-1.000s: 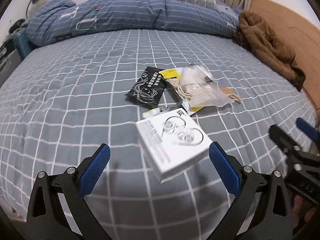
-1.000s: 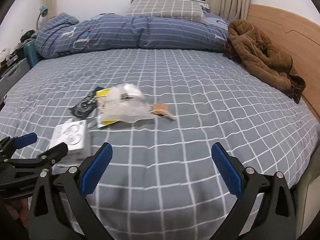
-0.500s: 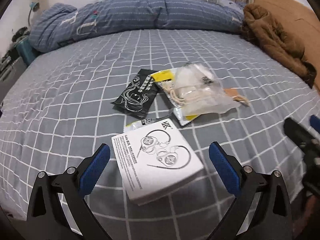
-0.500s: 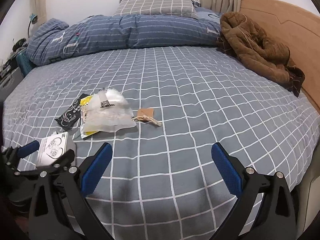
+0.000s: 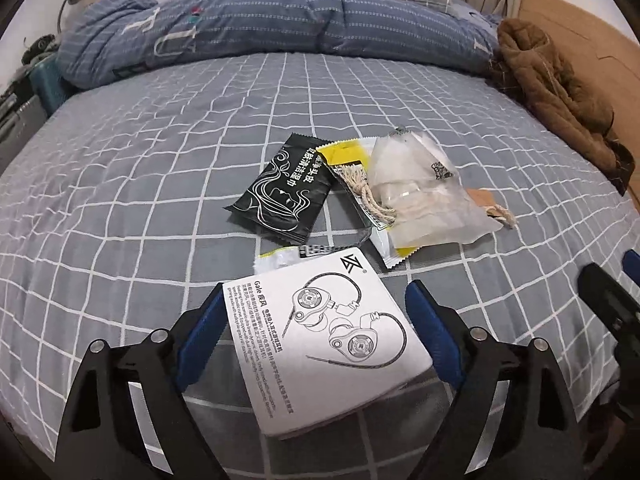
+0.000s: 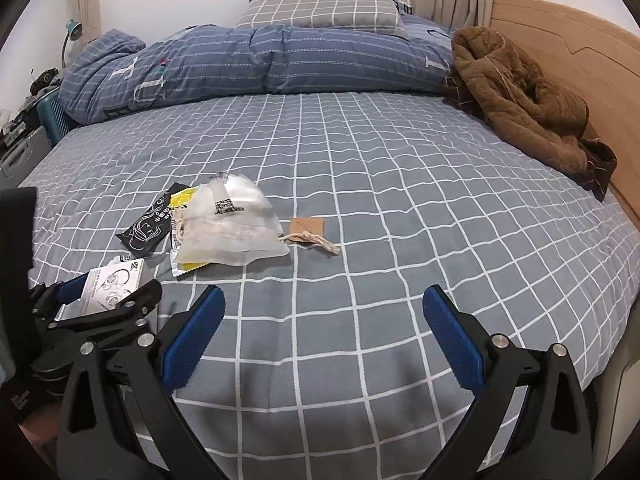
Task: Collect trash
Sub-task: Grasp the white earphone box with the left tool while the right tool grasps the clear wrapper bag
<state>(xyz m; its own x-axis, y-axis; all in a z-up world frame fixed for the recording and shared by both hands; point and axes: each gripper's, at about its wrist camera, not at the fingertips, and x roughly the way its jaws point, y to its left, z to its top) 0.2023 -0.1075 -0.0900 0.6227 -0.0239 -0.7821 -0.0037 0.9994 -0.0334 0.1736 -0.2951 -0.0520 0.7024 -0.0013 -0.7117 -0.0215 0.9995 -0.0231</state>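
The white earphone box [image 5: 320,340] lies on the grey checked bed [image 5: 160,200] at the lower middle of the left wrist frame, between the blue pads of the left gripper [image 5: 316,328], whose jaws are closing around it; the left pad looks to be at the box's edge, the right pad just apart. Just above it sit a small white packet [image 5: 276,262], a black sachet [image 5: 282,188], a yellow wrapper [image 5: 348,160] and a clear plastic bag [image 5: 424,196], with a brown tag [image 6: 306,226] beside them. The right gripper [image 6: 324,336] hangs wide open over bare sheet, holding nothing. A blue duvet [image 6: 256,64] and brown coat [image 6: 520,100] lie along the top.
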